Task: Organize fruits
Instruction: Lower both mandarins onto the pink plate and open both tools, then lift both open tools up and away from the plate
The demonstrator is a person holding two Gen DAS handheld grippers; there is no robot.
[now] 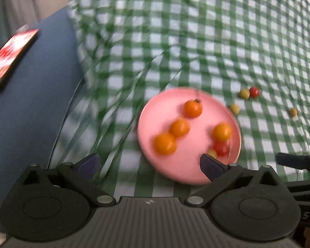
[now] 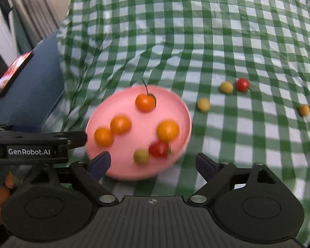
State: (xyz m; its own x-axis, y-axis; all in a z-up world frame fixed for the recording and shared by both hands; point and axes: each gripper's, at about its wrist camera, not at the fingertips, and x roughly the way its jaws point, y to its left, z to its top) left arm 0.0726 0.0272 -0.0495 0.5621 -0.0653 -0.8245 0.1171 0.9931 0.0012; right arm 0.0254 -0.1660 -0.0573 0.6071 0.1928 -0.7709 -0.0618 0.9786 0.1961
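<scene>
A pink plate (image 1: 155, 115) (image 2: 113, 107) lies on the green checked cloth and holds several orange fruits (image 1: 192, 108) (image 2: 145, 103), a red one (image 1: 221, 147) (image 2: 158, 149) and a yellow-green one (image 2: 141, 156). Loose on the cloth to its right are two yellow fruits (image 2: 204, 104) (image 2: 226, 87), a red one (image 2: 243, 84) (image 1: 254, 92) and a small orange one (image 2: 304, 110) (image 1: 293, 112). My left gripper (image 1: 149, 162) stands open over the plate's near edge, nothing between its fingers. My right gripper (image 2: 153, 162) is open too, just short of the plate and empty.
A phone (image 1: 10, 53) (image 2: 12, 70) with a lit red screen lies on a blue cushion (image 1: 31, 103) left of the cloth. The left gripper's body (image 2: 31, 144) crosses the right wrist view at left. Orange fruits (image 2: 0, 196) show at the lower left edge there.
</scene>
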